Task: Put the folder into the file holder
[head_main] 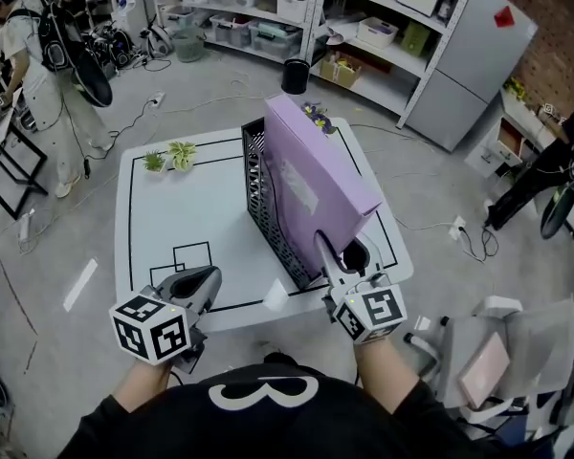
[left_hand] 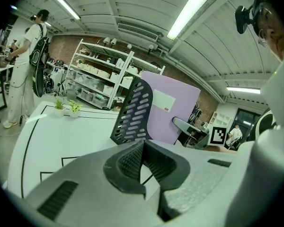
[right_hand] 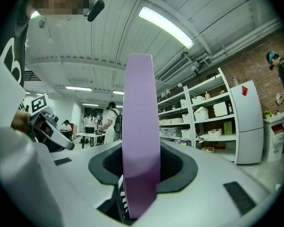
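A purple folder (head_main: 316, 175) stands on edge and leans right over the black mesh file holder (head_main: 268, 208) in the middle of the white table (head_main: 172, 218). The folder's lower edge is hidden behind the mesh wall. My right gripper (head_main: 340, 256) is shut on the folder's near corner. In the right gripper view the folder (right_hand: 141, 126) rises straight up between the pads of that gripper (right_hand: 142, 174). My left gripper (head_main: 206, 280) hovers at the table's front left edge, shut and holding nothing. From the left gripper (left_hand: 143, 148) the holder (left_hand: 132, 112) and folder (left_hand: 173, 110) appear ahead.
Two small potted plants (head_main: 169, 156) sit at the table's far left corner, and flowers (head_main: 316, 115) at its far edge behind the folder. A small white object (head_main: 275, 296) lies near the front edge. A black bin (head_main: 295, 75) and shelves stand beyond; a person (head_main: 29, 75) stands far left.
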`<state>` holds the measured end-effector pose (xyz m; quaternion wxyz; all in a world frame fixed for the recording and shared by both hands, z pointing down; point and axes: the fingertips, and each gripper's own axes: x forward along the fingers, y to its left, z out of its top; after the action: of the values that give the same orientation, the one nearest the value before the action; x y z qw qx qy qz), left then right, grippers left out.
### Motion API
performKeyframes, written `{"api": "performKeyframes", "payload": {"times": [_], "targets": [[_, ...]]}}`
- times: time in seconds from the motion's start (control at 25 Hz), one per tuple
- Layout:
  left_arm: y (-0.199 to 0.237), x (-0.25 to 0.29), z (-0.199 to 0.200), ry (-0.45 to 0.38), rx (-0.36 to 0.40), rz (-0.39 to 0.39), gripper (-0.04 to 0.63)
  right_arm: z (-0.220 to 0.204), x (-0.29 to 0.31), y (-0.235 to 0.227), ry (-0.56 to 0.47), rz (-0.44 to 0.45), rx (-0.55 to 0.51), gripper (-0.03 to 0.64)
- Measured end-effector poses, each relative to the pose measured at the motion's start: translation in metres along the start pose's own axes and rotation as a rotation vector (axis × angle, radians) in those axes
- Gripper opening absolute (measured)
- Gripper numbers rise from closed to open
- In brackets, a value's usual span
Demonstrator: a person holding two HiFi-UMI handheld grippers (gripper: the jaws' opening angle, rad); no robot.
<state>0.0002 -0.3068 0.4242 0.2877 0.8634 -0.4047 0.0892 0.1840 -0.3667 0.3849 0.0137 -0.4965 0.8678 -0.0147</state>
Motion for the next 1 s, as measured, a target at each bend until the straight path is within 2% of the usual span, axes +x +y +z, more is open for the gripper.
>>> {"api": "performKeyframes", "payload": {"times": [0.32,0.68,1.0], "targets": [[0.002,-0.004,-0.008,0.018,0.017,-0.03,0.005,-0.032,-0.003,0.004,0.103,-0.023,0.0,0.163],[-0.005,-0.011,-0.025,0.026,0.014,-0.07,0.005,-0.036,-0.009,0.008,0.133,-0.052,0.06,0.172],[-0.012,-0.023,-0.043,0.018,-0.004,-0.089,0.005,-0.032,-0.039,0.013,0.147,-0.069,0.132,0.241]]}}
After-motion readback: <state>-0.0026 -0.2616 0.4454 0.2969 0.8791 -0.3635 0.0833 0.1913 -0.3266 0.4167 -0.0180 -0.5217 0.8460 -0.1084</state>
